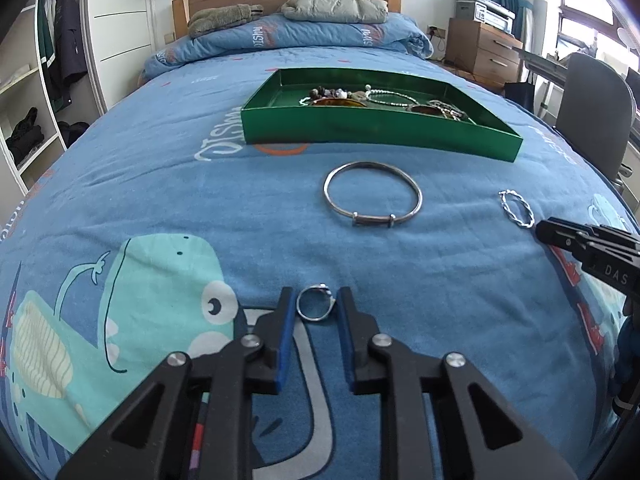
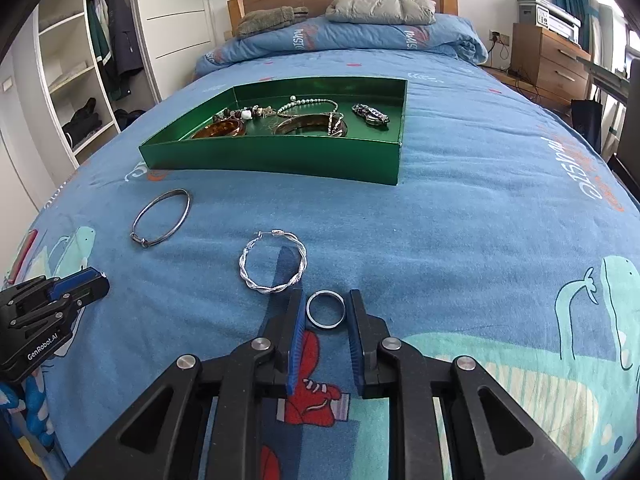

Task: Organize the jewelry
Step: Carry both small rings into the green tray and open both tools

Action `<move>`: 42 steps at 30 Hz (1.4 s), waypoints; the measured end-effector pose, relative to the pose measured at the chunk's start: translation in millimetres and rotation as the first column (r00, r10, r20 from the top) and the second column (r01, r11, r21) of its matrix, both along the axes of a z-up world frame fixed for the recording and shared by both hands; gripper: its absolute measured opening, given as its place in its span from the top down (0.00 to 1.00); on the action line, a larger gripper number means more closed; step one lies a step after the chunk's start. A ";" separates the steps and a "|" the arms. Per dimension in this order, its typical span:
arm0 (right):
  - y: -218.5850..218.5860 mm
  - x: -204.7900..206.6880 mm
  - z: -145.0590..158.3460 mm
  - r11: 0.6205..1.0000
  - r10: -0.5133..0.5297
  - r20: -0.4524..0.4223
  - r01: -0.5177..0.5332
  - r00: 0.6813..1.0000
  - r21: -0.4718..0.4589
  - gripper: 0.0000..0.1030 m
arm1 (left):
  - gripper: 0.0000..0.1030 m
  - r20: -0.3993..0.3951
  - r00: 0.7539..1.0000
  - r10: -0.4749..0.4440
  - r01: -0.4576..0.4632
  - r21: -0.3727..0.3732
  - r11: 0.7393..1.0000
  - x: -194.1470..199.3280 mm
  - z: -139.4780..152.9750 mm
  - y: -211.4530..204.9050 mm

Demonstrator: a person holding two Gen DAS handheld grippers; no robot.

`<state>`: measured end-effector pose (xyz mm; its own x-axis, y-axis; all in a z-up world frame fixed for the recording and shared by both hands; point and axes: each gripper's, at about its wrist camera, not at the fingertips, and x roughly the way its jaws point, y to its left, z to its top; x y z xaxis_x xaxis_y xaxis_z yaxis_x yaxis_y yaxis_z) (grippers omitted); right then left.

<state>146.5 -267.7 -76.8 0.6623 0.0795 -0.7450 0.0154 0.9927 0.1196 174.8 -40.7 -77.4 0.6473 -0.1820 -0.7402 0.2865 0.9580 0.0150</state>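
Now we see each claw bracketing its own ring on the bed, on the near side of the green tray (image 2: 276,156): the left claw (image 1: 314,307) spread around a thin ring (image 1: 313,304), the right claw (image 2: 325,309) around a band ring (image 2: 325,310), pads not yet pressing. The tray already holds necklaces and bangles.

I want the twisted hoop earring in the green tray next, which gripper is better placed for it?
Right, probably: the right gripper sits just beside the twisted hoop earring, though it brackets a plain ring first. The left gripper is farther off.
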 end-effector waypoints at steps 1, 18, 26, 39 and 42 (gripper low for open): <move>0.1 -1.5 1.3 1.000 -0.003 0.002 0.003 1.000 0.001 0.80 | 0.81 0.003 1.000 -0.001 0.001 0.006 1.000 -0.9 1.0 -0.5; 6.1 -44.9 99.5 1.000 -0.003 0.184 -0.003 0.983 0.031 0.81 | 0.82 0.130 0.991 0.023 -0.014 -0.073 0.997 -14.2 101.8 7.3; -4.4 -22.8 152.0 1.000 -0.007 0.262 0.003 0.965 0.015 0.81 | 0.82 0.228 0.973 0.033 -0.025 -0.041 0.999 17.8 159.3 -3.9; -29.4 112.7 176.0 0.998 -0.027 0.278 0.009 0.960 0.066 0.81 | 0.82 0.157 0.986 0.064 -0.060 -0.033 0.998 170.2 156.0 -51.7; -33.6 155.2 148.0 0.997 -0.038 0.221 0.020 0.975 0.080 0.81 | 0.82 0.098 0.993 0.063 -0.062 -0.012 0.998 207.0 127.9 -69.2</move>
